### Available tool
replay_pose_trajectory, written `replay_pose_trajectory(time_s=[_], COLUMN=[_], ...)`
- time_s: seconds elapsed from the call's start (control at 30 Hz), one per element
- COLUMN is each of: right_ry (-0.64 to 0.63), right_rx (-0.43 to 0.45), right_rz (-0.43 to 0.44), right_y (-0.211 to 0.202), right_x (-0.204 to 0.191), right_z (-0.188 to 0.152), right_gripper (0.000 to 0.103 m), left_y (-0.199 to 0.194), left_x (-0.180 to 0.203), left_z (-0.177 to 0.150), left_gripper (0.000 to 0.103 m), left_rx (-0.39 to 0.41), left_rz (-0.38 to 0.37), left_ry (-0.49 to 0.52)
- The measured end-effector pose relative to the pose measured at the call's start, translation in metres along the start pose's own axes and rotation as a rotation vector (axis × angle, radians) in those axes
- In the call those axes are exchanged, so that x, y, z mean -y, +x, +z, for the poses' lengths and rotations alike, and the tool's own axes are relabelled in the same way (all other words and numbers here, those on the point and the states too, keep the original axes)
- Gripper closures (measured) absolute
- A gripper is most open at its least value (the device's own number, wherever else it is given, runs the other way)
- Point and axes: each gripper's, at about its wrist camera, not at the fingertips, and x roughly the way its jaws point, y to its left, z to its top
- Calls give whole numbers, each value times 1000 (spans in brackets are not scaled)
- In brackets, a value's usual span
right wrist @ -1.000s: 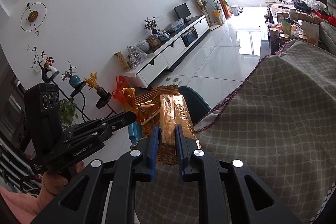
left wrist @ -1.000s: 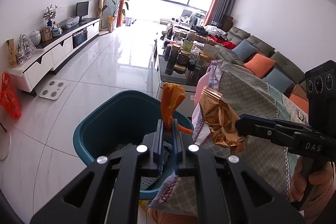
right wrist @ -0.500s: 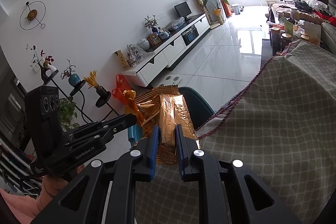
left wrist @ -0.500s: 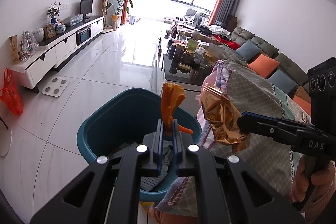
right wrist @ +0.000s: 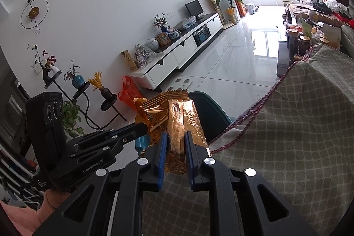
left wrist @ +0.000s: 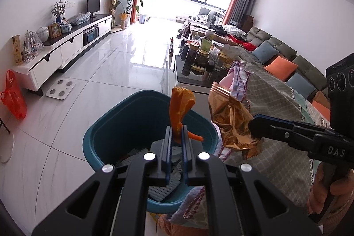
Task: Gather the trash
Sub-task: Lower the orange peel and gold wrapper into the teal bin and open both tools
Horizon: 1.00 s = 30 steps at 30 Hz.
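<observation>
While clamped between jaws, wrapper (right wrist: 177,125).

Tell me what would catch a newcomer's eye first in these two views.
Probably the crinkled gold foil wrapper, pinched in the right tool above the edge of the checked cloth. Next, the orange peel clamped upright in the left tool, right over the teal bin on the white floor, which already holds some trash.
</observation>
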Motion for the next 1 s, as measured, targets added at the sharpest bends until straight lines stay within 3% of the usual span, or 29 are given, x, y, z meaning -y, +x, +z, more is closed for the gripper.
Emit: replay_pose_trajectory(time_s=[1.0], right_ry=[-1], right_rx=[-64], right_rz=[-14], right_y=[33], right_x=[-4], right_z=[10], right_gripper=[86], left_y=[24], left_x=[-20], left_z=[-8], left_gripper=[94], left_rx=[-55], left_rz=[63], left_ry=[-37])
